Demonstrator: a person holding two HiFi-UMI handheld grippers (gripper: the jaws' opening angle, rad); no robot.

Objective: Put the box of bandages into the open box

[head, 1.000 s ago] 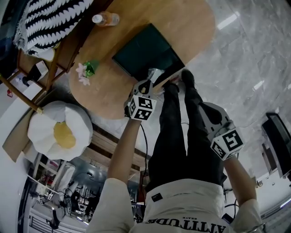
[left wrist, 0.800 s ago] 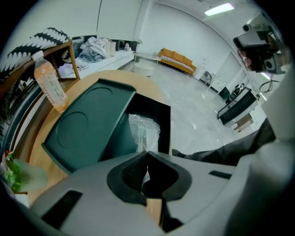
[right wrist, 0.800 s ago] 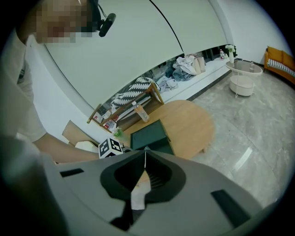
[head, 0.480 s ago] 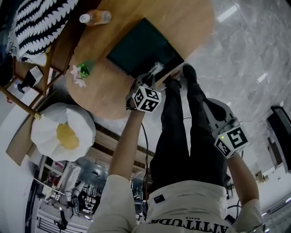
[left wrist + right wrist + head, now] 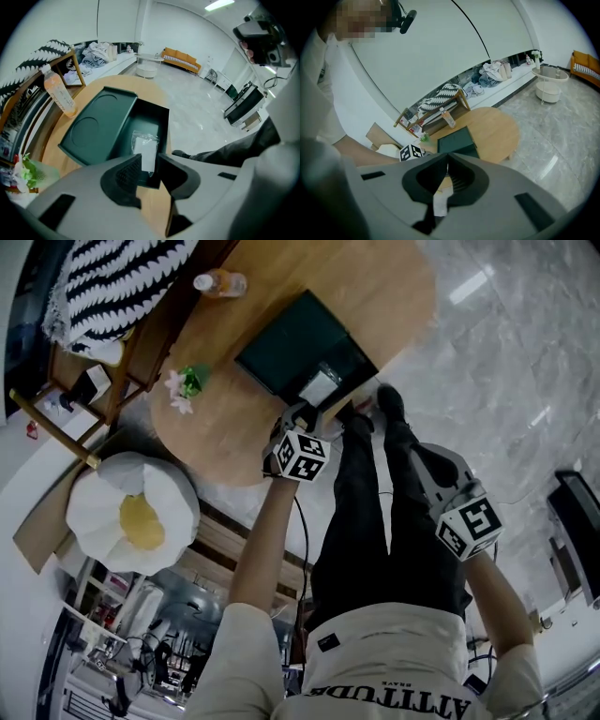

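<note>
Round wooden counter (image 5: 398,296). The dark green open box (image 5: 151,118) sits near the counter's edge on the person's side, with its lid (image 5: 91,129) laid back flat beside the compartment.

The box of bandages (image 5: 144,149) lies inside the compartment on its floor. It is a white pack in clear wrap, lying flat.

Key relation: the pack is straight ahead of and below the left claw (image 5: 150,157), seen through the gap between its jaws. Its long axis runs away from the claw, in line with that gap and with the compartment's long side. The near end points back at the claw and the far end toward the compartment's far wall.

Left claw: jaws apart, released, gripping nothing. I cannot tell whether the tips brush the pack.

Right claw (image 5: 447,154): jaws closed tip to tip, nothing between them. It is held well apart from the box, off the counter beside the person's leg, so the left is the nearer claw by far.

Judgement: placement looks done. What remains is to draw the left claw straight back along the pack's axis, clear of the compartment's near wall.
</note>
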